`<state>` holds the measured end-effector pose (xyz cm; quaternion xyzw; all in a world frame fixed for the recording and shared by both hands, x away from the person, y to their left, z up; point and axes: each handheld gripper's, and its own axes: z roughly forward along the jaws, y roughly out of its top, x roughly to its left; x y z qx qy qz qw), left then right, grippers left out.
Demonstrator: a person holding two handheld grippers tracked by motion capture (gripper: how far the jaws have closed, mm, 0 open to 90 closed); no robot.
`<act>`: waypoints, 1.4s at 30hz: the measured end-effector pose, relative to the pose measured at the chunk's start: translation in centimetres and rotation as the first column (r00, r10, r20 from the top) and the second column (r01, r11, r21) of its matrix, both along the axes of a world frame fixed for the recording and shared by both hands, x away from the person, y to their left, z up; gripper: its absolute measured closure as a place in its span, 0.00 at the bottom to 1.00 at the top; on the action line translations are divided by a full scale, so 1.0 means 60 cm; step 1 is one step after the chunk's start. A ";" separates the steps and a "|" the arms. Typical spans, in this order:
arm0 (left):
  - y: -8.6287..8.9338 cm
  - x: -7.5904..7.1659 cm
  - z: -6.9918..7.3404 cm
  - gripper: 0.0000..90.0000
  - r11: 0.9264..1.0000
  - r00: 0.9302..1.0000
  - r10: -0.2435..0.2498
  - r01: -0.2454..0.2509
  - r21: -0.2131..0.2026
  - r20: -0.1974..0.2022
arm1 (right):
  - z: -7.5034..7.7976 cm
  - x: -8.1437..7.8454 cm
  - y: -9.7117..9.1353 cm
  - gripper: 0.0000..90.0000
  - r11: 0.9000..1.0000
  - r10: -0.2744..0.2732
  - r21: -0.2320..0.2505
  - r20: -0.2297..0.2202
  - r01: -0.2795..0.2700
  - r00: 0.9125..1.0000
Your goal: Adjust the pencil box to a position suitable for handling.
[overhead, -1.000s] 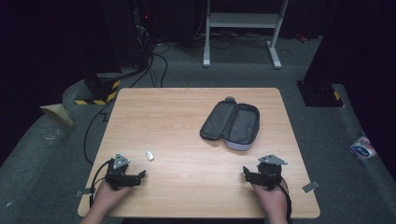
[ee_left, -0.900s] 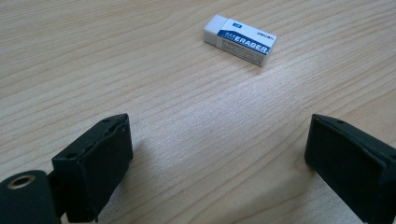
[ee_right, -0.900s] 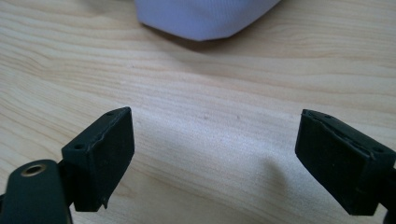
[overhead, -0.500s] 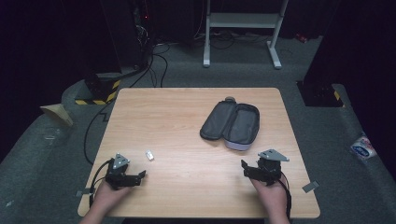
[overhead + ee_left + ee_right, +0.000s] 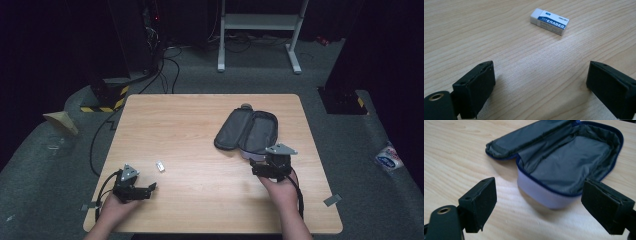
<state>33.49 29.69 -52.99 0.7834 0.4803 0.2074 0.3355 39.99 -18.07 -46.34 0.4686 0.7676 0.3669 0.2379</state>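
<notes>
At the near edge of the wooden table point(image 5: 190, 120), the person's two hands each carry a gripper. The left gripper point(image 5: 150, 189) rests low at the near-left corner, held in the left hand point(image 5: 116, 207). Its jaws are spread wide with bare wood between them; nothing is grasped. In the left gripper view, the left gripper point(image 5: 540, 85) points at a white eraser point(image 5: 549, 21) with a blue printed sleeve, which lies flat on the table ahead of the jaws and apart from them. From the high view, the eraser point(image 5: 160, 166) sits just beyond and to the right of that gripper.

The right gripper point(image 5: 265, 162) is on the near-right side of the table, held in the right hand point(image 5: 280, 187). Its jaws are likewise released and hold nothing. In the right gripper view, the right gripper point(image 5: 539, 203) faces the near end of an open pencil case point(image 5: 564, 160), close to it but with no contact visible.

The pencil case point(image 5: 247, 131) lies right of the table's centre, unzipped, its grey lining exposed and its flap folded out to the left. Its outer wall is pale lilac with a blue zip edge.

Beyond the table, black cables point(image 5: 165, 65) trail over grey floor, and a white stand point(image 5: 260, 30) is at the far side.
</notes>
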 end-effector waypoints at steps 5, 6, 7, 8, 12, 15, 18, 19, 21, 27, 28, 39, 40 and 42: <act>0.000 -0.001 0.000 0.10 1.000 1.000 0.002 -0.002 0.001 0.004 | 0.003 0.025 0.014 0.24 1.000 0.015 0.006 0.006 -0.015 1.000; 0.000 -0.002 0.000 0.10 1.000 1.000 0.001 -0.001 0.004 0.004 | 0.003 0.029 0.016 0.25 1.000 0.013 0.006 0.009 -0.013 1.000; 0.000 -0.002 0.000 0.10 1.000 1.000 0.001 -0.001 0.004 0.004 | 0.003 0.032 0.017 0.28 1.000 0.012 0.012 0.012 -0.012 1.000; 0.000 -0.002 0.000 0.10 1.000 1.000 0.001 -0.001 0.004 0.004 | 0.003 0.034 0.018 0.31 1.000 0.008 0.017 0.015 -0.008 1.000; 0.000 -0.001 0.000 0.10 1.000 1.000 -0.001 0.001 0.000 0.005 | -0.001 0.051 0.020 0.34 1.000 0.008 0.022 -0.013 -0.007 1.000; 0.000 -0.001 0.000 0.11 1.000 1.000 -0.004 0.004 -0.001 0.003 | -0.006 0.064 0.023 0.37 1.000 0.010 0.025 -0.034 -0.009 0.999; 0.000 -0.002 0.000 0.11 1.000 1.000 -0.002 0.002 0.002 0.004 | -0.018 0.070 0.025 0.39 1.000 0.010 0.016 -0.061 -0.009 0.998; 0.000 -0.002 0.000 0.11 1.000 1.000 -0.002 0.002 0.003 0.006 | -0.022 0.070 0.026 0.39 1.000 0.008 0.013 -0.067 -0.007 0.998; 0.000 -0.002 0.000 0.11 1.000 1.000 -0.004 0.004 0.002 0.007 | -0.028 0.068 0.027 0.41 1.000 0.003 0.009 -0.073 -0.002 0.997; 0.000 -0.001 0.000 0.12 1.000 1.000 -0.007 0.007 -0.005 0.004 | -0.040 0.066 0.036 0.51 1.000 0.024 0.013 -0.085 -0.023 0.996; 0.000 0.000 0.000 0.12 1.000 1.000 -0.007 0.007 -0.005 0.004 | -0.041 0.065 0.039 0.52 1.000 0.031 0.010 -0.083 -0.030 0.996; 0.000 -0.005 0.001 0.16 1.000 1.000 -0.015 0.015 -0.003 0.014 | -0.051 0.016 0.092 0.61 0.993 0.118 0.028 -0.035 -0.117 0.992; 0.000 -0.004 0.000 0.16 1.000 1.000 -0.016 0.016 -0.003 0.015 | -0.051 0.011 0.097 0.60 0.992 0.123 0.035 -0.035 -0.122 0.992; 0.000 -0.003 0.000 0.16 1.000 1.000 -0.017 0.017 -0.003 0.015 | -0.051 0.001 0.108 0.60 0.990 0.135 0.048 -0.025 -0.133 0.991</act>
